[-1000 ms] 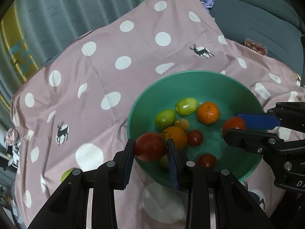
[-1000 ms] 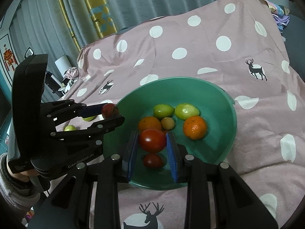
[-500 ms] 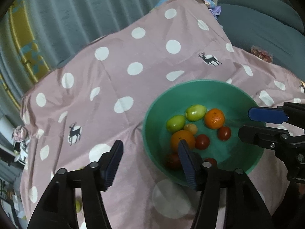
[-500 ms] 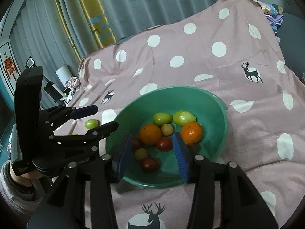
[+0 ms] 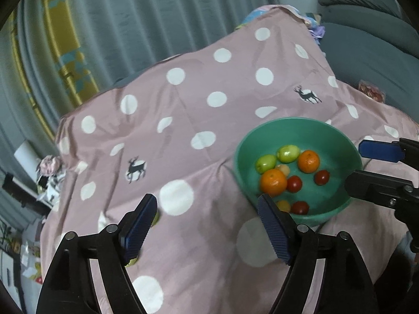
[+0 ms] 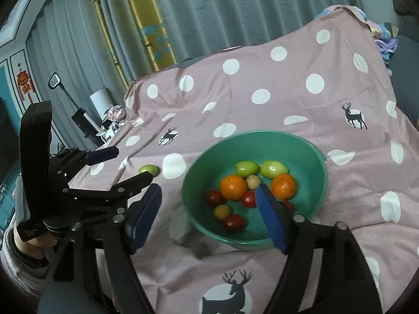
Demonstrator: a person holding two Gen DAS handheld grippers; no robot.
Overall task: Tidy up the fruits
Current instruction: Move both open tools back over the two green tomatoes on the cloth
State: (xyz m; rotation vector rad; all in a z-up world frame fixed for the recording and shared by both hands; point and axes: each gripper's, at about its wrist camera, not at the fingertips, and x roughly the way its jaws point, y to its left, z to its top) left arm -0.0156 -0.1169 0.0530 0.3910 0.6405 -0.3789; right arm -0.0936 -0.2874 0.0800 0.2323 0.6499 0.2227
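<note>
One small green fruit [image 6: 148, 169] is left on the pink dotted cloth [image 6: 288, 99], just beyond the empty left gripper [image 6: 123, 164]; both grippers' jaws have just been opening; the right gripper [image 6: 209, 214], empty, is farther off

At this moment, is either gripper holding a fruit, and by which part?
Nothing is held. The left gripper and right gripper have just been opening, with nothing between the jaws; the red tomatoes lie in the green plastic bowl.
</note>
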